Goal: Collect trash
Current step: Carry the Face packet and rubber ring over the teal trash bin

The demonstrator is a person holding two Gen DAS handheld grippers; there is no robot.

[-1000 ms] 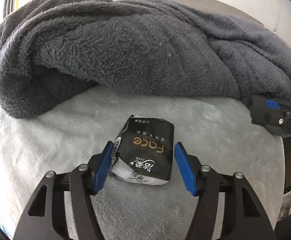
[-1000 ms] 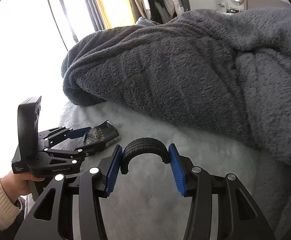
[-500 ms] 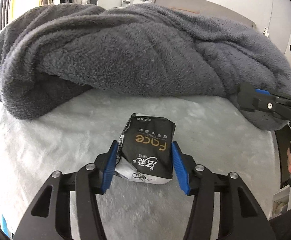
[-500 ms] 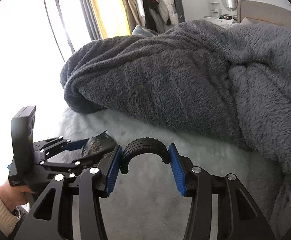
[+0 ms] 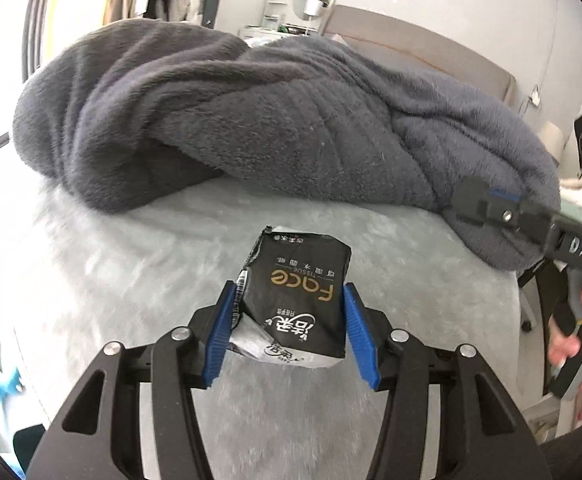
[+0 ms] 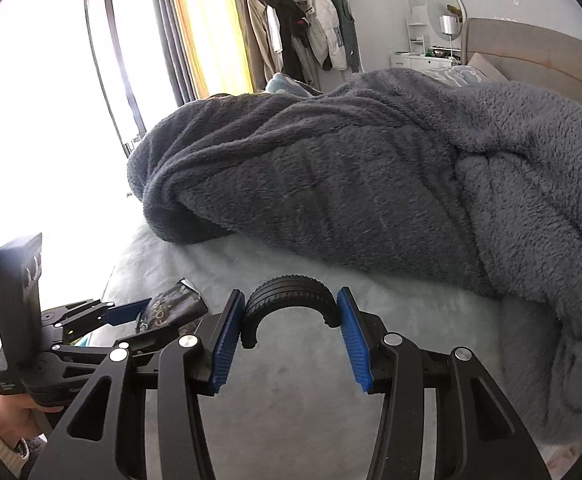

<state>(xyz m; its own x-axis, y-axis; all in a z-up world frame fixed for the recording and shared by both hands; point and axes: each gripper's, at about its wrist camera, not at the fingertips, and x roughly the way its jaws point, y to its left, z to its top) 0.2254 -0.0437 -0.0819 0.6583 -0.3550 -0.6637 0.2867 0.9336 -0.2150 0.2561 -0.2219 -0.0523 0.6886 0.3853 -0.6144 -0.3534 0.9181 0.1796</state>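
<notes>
**Both grippers loaded over the bed**

The left gripper [image 5: 291, 326] holds a black tissue packet [image 5: 299, 300] squeezed between its blue pads [image 5: 223, 332]; the jaws have just been closing in on it, and the packet now sits pinched from both sides, its crumpled white end toward the camera and its gold lettering upside down in the left wrist view. The packet hangs clear above the pale fluffy bed cover [image 5: 111, 280], at about 6 o'clock of the picture's centre.

The right gripper [image 6: 289, 340] stands narrow, clamped on a black ribbed half-ring [image 6: 291, 302] that looks like a piece of toy tyre. The arch of the piece bows toward 12 o'clock, and each of its ends presses against a blue pad. It too is off the bed cover.

In the right wrist view the left gripper shows at 8 o'clock with the packet in it, and a hand [image 6: 15, 408] in a cream knitted cuff grips its handle. In the left wrist view the right gripper reaches in from 3 o'clock, with fingers [image 5: 571, 344] of the other hand on its handle.

A big grey fleece blanket [image 5: 271, 120] lies heaped across the bed from 9 to 3 o'clock, beyond both grippers. Past it, at 12 o'clock, stand a padded headboard [image 6: 539, 48] and a round mirror [image 6: 445, 4]; clothes [image 6: 307, 28] hang on a rail near the bright window.
</notes>
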